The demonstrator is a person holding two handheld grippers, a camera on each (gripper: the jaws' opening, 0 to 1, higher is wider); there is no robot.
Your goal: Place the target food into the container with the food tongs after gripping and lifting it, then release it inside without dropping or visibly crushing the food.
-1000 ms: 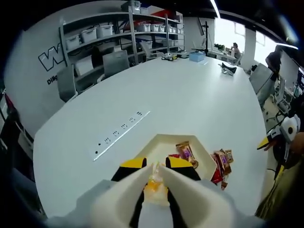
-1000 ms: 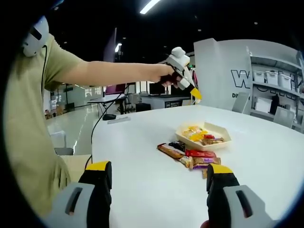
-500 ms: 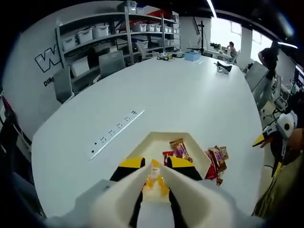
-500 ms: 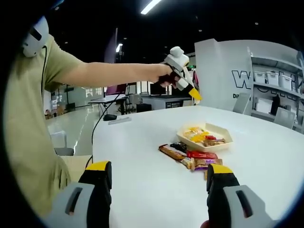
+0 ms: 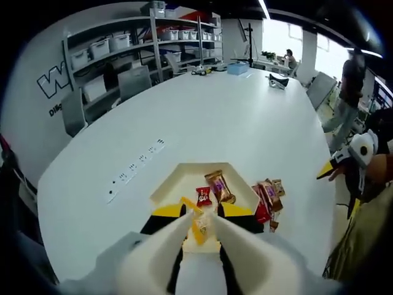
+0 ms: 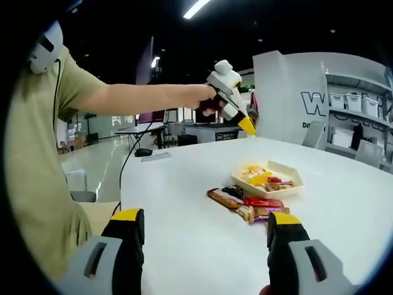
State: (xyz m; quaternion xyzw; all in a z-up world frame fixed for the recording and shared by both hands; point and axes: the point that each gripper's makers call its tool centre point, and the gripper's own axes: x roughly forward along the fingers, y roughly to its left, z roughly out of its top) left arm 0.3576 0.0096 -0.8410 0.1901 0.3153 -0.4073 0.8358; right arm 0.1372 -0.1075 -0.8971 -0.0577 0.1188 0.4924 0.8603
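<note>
White food tongs (image 5: 166,246) sit between the jaws of my left gripper (image 5: 201,212), which is shut on them. The tong tips pinch a small orange-yellow wrapped candy (image 5: 200,225), held in the air over the near edge of the cream container (image 5: 178,175). Inside the container lie a red candy (image 5: 203,196) and a brown packet (image 5: 219,186). In the right gripper view the left gripper (image 6: 231,98) hangs high above the container (image 6: 281,192) in a person's hand. My right gripper (image 6: 206,246) stands open and empty, low over the table's near side.
Several wrapped snack bars (image 5: 267,198) lie on the white table beside the container, and appear again as snack bars (image 6: 244,206) in the right gripper view. A socket strip (image 5: 134,170) is set into the table. Shelves and chairs (image 5: 132,83) stand beyond the far edge.
The left gripper has lifted and tilted, still holding the candy in the tongs, so the container now lies further ahead of the tips. The right gripper has stayed where it was.
</note>
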